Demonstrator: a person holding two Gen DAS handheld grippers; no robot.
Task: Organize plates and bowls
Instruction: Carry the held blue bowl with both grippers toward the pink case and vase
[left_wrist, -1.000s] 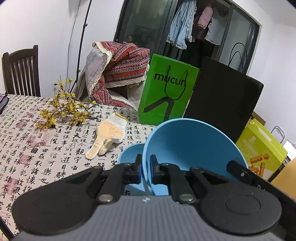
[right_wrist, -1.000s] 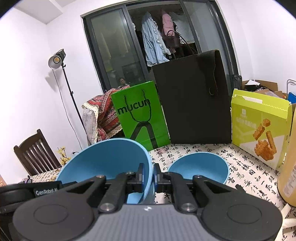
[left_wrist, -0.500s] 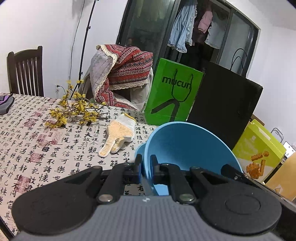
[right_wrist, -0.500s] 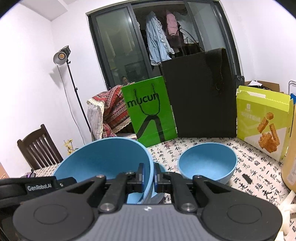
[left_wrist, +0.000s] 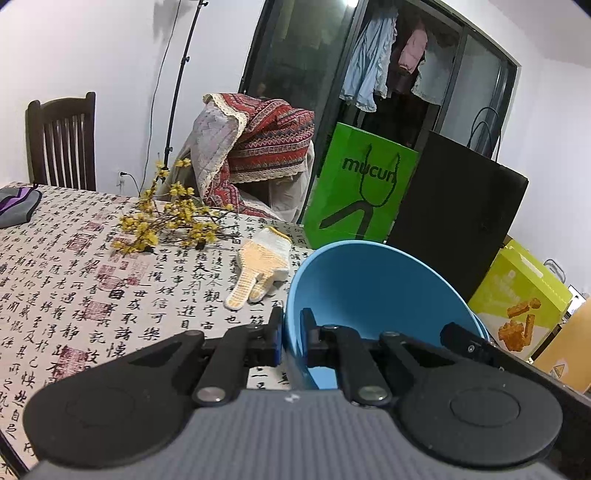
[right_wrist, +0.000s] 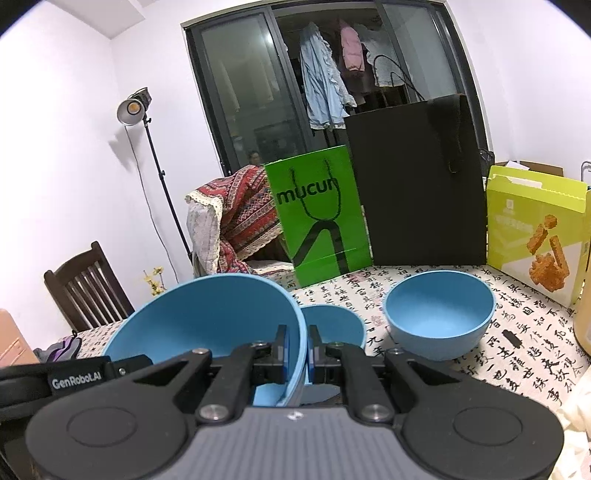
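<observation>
A large blue bowl (left_wrist: 369, 288) hangs tilted above the table, held at two opposite sides of its rim. My left gripper (left_wrist: 291, 325) is shut on its left rim. In the right wrist view the same bowl (right_wrist: 207, 317) fills the lower left, and my right gripper (right_wrist: 297, 341) is shut on its right rim. Just behind it on the cloth sits a small blue bowl (right_wrist: 332, 325), partly hidden. A medium blue bowl (right_wrist: 439, 317) stands upright and empty to the right. The other gripper's black body (right_wrist: 74, 376) shows at the left edge.
The patterned tablecloth (left_wrist: 74, 295) carries a white work glove (left_wrist: 258, 269), a yellow flower sprig (left_wrist: 170, 218) and a grey-purple cloth (left_wrist: 14, 203). At the back stand a green bag (right_wrist: 317, 221), a black bag (right_wrist: 417, 181) and a yellow-green box (right_wrist: 535, 229). Wooden chair (left_wrist: 62, 144) beyond.
Both grippers have carried the large bowl to the left: the glove, bags and the two standing bowls have slid right in both views. The grips are unchanged.
</observation>
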